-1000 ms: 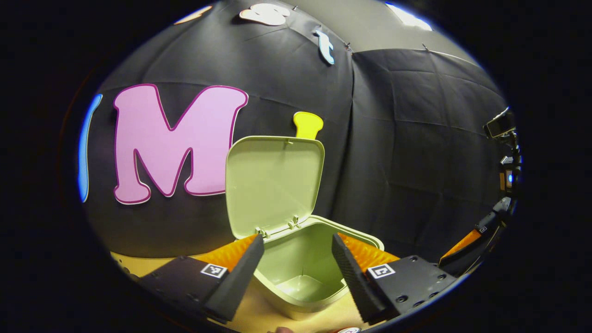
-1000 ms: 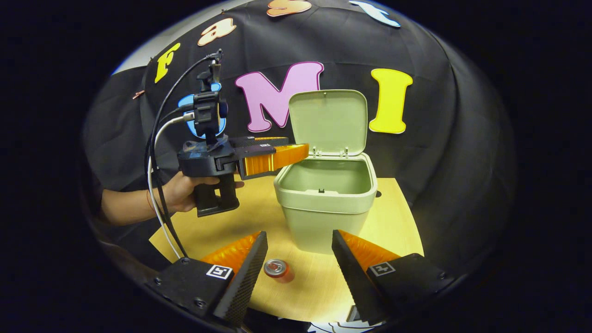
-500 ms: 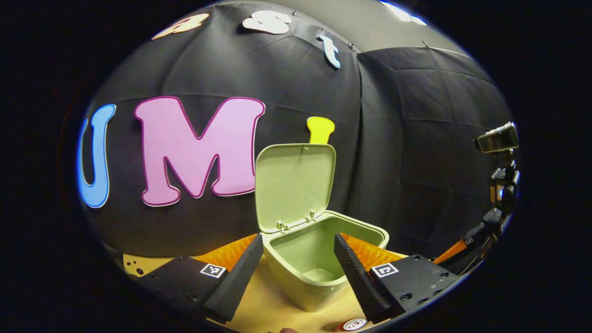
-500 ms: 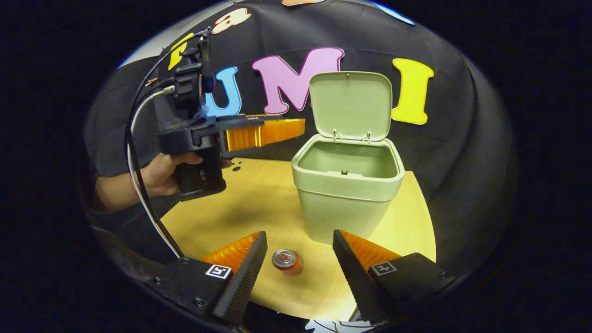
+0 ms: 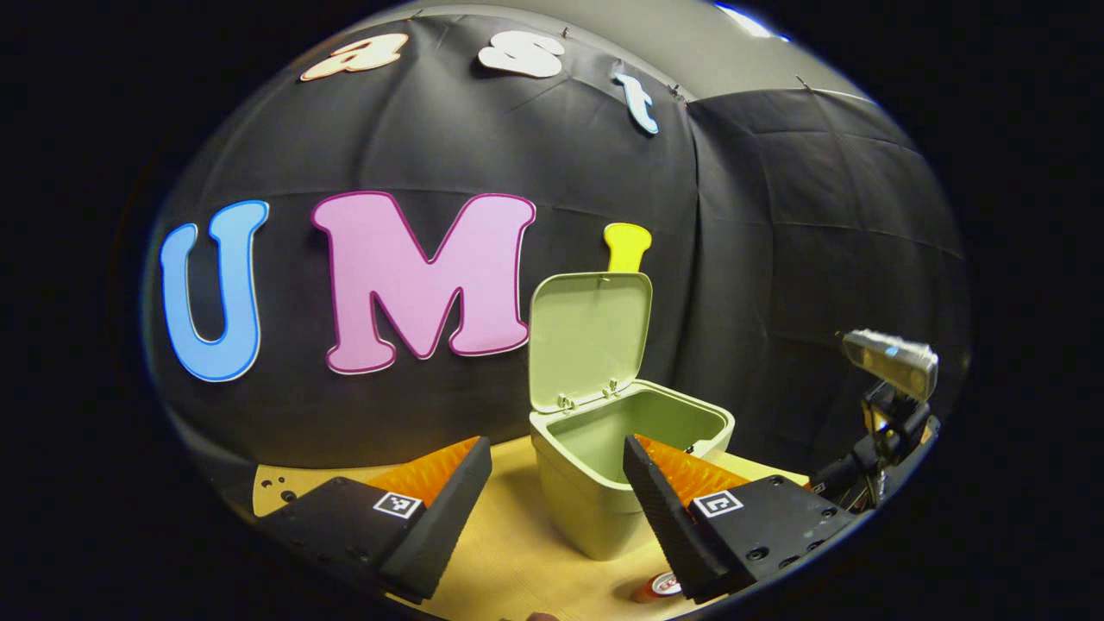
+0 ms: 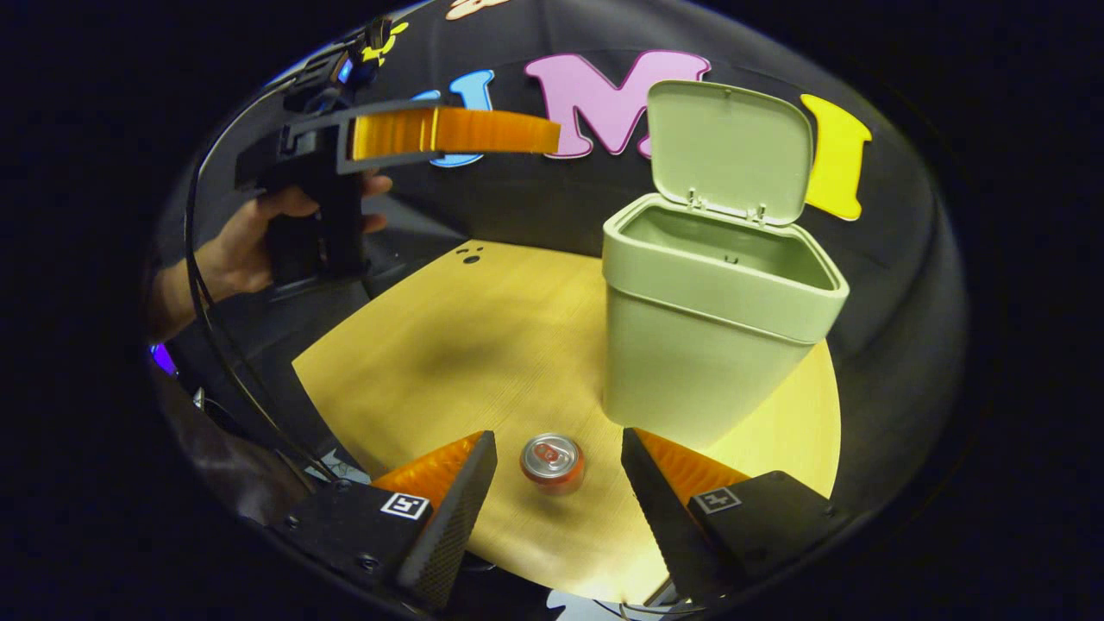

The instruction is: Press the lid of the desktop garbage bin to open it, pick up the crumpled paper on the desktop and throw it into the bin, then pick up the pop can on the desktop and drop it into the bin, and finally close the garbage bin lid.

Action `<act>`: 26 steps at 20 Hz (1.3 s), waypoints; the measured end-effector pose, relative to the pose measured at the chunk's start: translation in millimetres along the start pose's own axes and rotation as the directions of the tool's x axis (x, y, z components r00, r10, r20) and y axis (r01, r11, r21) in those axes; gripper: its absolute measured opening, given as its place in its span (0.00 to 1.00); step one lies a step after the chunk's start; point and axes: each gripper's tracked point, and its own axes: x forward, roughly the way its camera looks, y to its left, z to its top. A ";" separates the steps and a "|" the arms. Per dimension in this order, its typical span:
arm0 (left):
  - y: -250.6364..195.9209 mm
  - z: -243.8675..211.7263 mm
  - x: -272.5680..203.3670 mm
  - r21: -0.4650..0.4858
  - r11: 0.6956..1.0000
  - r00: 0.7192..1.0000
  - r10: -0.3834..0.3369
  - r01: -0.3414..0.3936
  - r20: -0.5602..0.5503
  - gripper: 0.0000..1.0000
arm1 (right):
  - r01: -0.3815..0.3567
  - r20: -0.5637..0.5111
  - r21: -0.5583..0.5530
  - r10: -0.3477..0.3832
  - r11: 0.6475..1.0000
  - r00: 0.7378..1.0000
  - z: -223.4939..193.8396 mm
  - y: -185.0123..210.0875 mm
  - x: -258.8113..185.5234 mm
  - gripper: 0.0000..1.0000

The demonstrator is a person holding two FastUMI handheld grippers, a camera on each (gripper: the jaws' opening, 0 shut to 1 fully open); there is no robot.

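Both sets of tongs stand wide apart and hold nothing. In the right gripper view the right tongs (image 6: 558, 504) hover low over the tabletop (image 6: 448, 345), with the pop can (image 6: 552, 462) upright between the fingers but touching neither. The garbage bin (image 6: 690, 345) stands just beyond the can, its lid (image 6: 729, 151) raised upright. Farther off, a hand (image 6: 246, 246) holds the left tongs (image 6: 457, 134) high above the tabletop, seen side-on.

In the left gripper view the left tongs (image 5: 556, 509) frame the bin (image 5: 586, 500); one finger hides part of its rim and most of the can (image 5: 660, 586). The bin's floor cannot be seen, so its contents are unclear.
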 end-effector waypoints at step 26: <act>79.1 -39.9 -90.9 -0.065 0.957 0.956 0.276 -0.284 -0.101 0.98 | -0.098 -0.278 -0.149 0.053 0.984 0.959 -82.4 2.4 103.2 0.91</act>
